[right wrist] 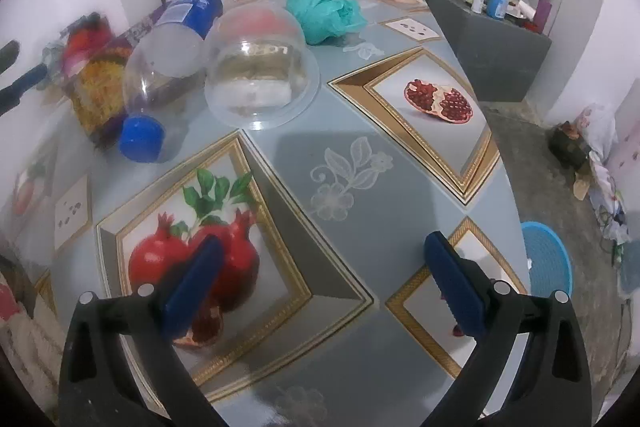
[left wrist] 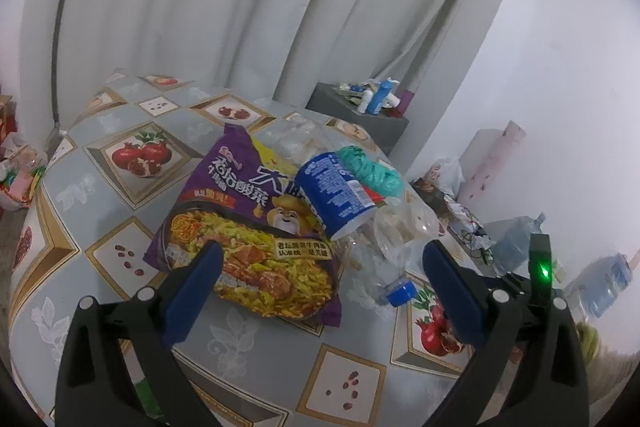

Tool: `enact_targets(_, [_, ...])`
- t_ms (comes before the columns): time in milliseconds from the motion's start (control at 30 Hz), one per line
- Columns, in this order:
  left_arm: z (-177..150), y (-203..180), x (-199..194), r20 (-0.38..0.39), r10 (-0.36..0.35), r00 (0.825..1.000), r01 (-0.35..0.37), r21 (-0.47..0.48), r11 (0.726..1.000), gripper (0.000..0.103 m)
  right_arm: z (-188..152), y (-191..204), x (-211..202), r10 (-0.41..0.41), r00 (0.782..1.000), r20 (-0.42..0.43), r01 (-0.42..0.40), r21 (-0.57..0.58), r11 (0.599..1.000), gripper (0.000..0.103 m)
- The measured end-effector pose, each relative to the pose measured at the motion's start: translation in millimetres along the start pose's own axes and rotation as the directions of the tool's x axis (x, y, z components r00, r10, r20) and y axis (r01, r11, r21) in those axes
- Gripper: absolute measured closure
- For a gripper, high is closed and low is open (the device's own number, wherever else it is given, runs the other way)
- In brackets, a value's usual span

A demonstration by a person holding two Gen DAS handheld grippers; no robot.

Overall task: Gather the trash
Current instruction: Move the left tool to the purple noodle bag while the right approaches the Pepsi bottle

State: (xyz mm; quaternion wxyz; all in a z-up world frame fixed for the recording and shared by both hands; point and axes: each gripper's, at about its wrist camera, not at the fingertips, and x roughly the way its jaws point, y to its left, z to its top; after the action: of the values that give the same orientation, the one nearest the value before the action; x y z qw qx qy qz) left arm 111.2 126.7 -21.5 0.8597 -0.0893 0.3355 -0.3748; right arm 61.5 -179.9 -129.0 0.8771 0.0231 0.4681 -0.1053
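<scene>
A purple instant-noodle wrapper [left wrist: 256,227] lies on the table [left wrist: 120,219] just beyond my open, empty left gripper [left wrist: 320,267]. A clear plastic bottle with a blue label [left wrist: 340,195] and blue cap [left wrist: 400,293] lies across the wrapper's right side. A crumpled teal bag [left wrist: 370,169] sits behind it. In the right wrist view the bottle [right wrist: 168,55], a clear plastic cup [right wrist: 262,75] on its side, the teal bag [right wrist: 324,11] and the wrapper [right wrist: 96,87] lie at the far side of the table. My right gripper [right wrist: 320,267] is open and empty, well short of them.
A blue basket [right wrist: 548,263] stands on the floor right of the table edge. A grey stand [right wrist: 492,43] holds toiletry bottles. Large water jugs [left wrist: 516,239] and bags sit on the floor. Curtains hang behind the table.
</scene>
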Motion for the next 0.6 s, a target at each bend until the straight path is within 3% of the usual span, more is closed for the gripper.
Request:
enact_targets(167, [12, -9, 6, 0.001, -0.038, 0.999, 0.038, 0.037, 0.999, 0.005, 14, -4, -28, 0.075, 0.988, 0.138, -0.075, 0.001, 0.997, 0.009])
enact_targets(300, [28, -14, 16, 0.007, -0.082, 0.997, 0.081, 0.048, 0.996, 0.009, 33, -4, -44, 0.125, 0.963, 0.239, -0.118, -0.044, 0.992, 0.015])
enact_targets(467, [47, -20, 35, 0.013, -0.102, 0.995, 0.101, 0.049, 0.994, 0.011, 57, 3, -40, 0.147, 0.954, 0.26, -0.128, -0.09, 0.988, 0.025])
enact_targets(600, [50, -20, 42, 0.03, -0.075, 0.997, 0.072, 0.075, 0.995, 0.011, 71, 10, -41, 0.22, 0.938, 0.267, -0.205, -0.081, 0.975, 0.027])
